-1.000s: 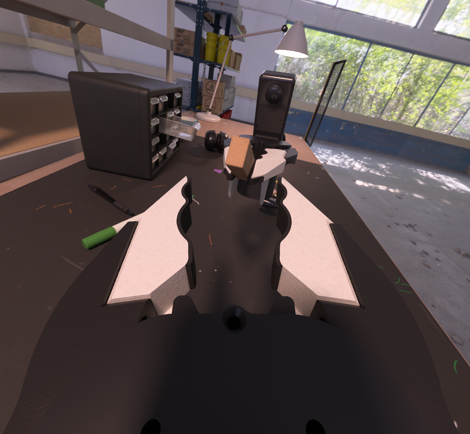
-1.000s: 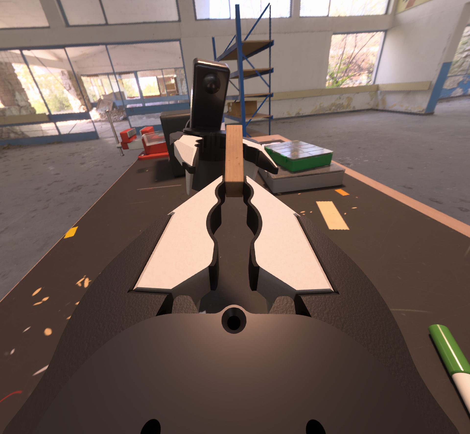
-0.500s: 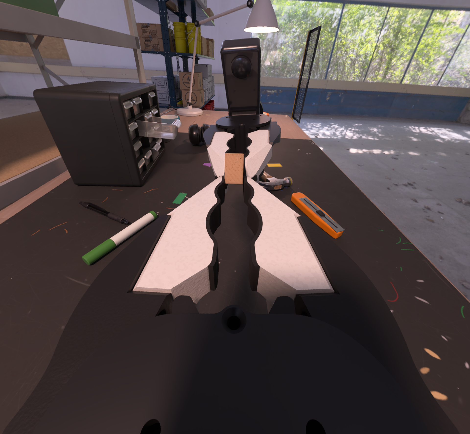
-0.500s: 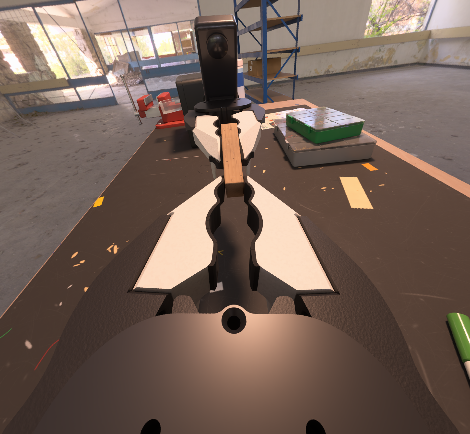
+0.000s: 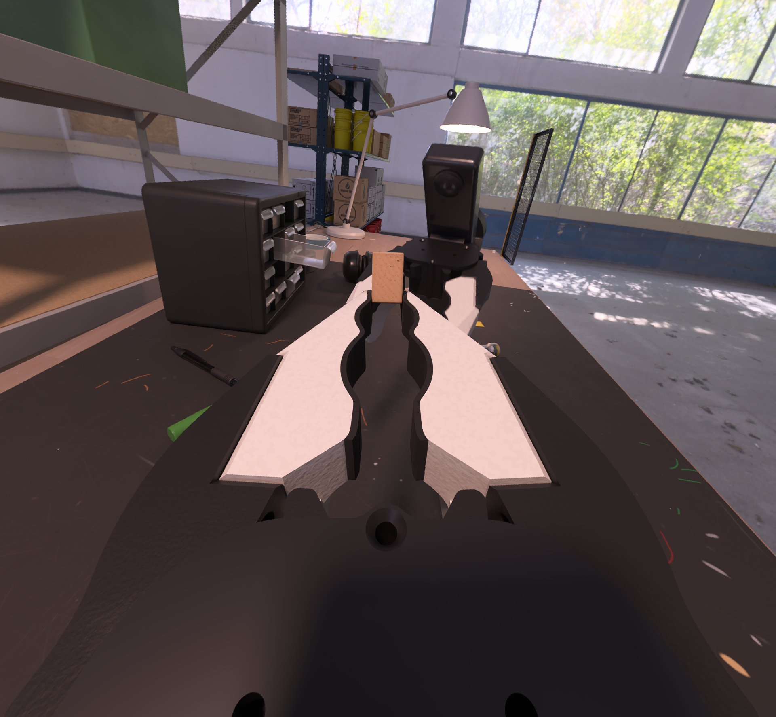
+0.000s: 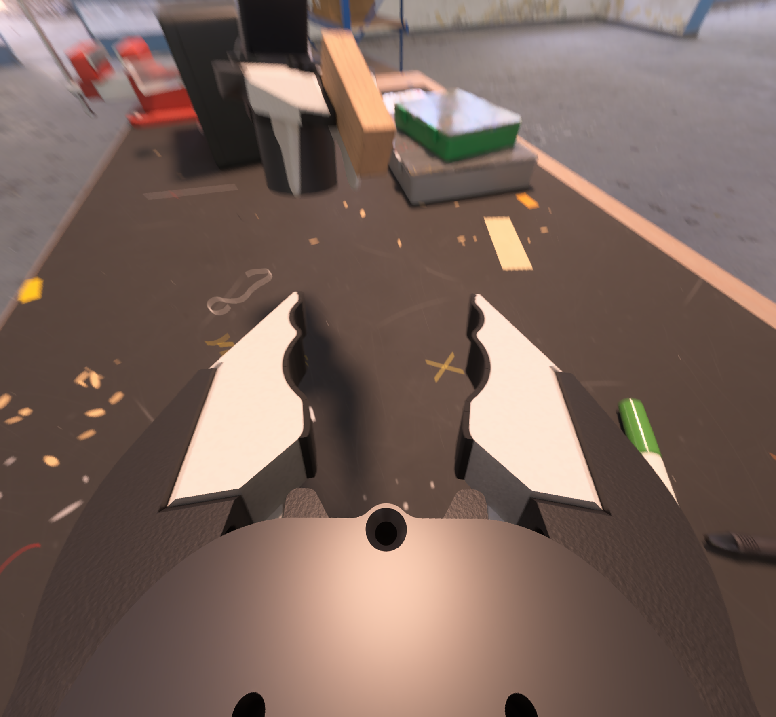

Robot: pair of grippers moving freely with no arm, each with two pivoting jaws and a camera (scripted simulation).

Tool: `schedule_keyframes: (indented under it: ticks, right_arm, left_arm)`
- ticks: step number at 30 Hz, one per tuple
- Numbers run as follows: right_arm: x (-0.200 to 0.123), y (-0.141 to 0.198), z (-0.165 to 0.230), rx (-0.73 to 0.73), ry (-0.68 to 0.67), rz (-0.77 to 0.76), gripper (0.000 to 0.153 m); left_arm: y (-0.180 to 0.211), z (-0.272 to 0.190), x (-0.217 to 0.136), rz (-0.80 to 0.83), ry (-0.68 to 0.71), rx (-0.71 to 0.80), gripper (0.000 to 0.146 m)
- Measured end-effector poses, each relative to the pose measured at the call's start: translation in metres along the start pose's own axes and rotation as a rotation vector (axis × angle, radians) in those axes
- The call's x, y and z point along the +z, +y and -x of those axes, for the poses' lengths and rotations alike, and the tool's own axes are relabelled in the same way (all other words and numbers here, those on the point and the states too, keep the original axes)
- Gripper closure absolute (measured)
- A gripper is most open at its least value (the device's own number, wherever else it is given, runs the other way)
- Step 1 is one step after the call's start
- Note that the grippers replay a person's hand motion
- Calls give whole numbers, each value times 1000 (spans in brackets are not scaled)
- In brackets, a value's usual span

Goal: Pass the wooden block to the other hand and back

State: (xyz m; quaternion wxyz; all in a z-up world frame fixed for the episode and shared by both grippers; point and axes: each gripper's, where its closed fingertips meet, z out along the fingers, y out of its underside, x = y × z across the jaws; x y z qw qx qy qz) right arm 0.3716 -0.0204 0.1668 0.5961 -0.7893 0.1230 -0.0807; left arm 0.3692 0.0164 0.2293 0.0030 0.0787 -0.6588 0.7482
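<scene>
The wooden block (image 5: 387,276) is a light-brown bar. My left gripper (image 5: 387,297) is shut on its near end and holds it above the dark table. In the blurred right wrist view the block (image 6: 357,104) sticks out tilted from the left gripper (image 6: 331,117) farther off. My right gripper (image 6: 386,302) is open and empty, apart from the block, over the table. In the left wrist view the right gripper (image 5: 420,293) sits just behind the block, with its camera post standing up.
A black drawer cabinet (image 5: 218,251), a pen (image 5: 201,363) and a green marker (image 5: 184,426) lie to the left. A desk lamp (image 5: 462,117) stands behind. A green-lidded box (image 6: 457,125), a red vise (image 6: 147,87) and a rubber band (image 6: 239,295) show in the right wrist view.
My right gripper has opened, let go of the block and drawn back. My left gripper, which closed on the block half a second ago, now holds it alone.
</scene>
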Motion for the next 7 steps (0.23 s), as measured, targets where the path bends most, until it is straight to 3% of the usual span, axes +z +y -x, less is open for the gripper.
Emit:
schedule_keyframes:
  ticks: [3,7]
  right_arm:
    - [3,34,-8,-18,59,161,49]
    - [6,97,-18,-26,115,434,29]
  left_arm:
    - [0,1,-2,9,-4,11,134]
    - [0,1,-3,5,-3,4,134]
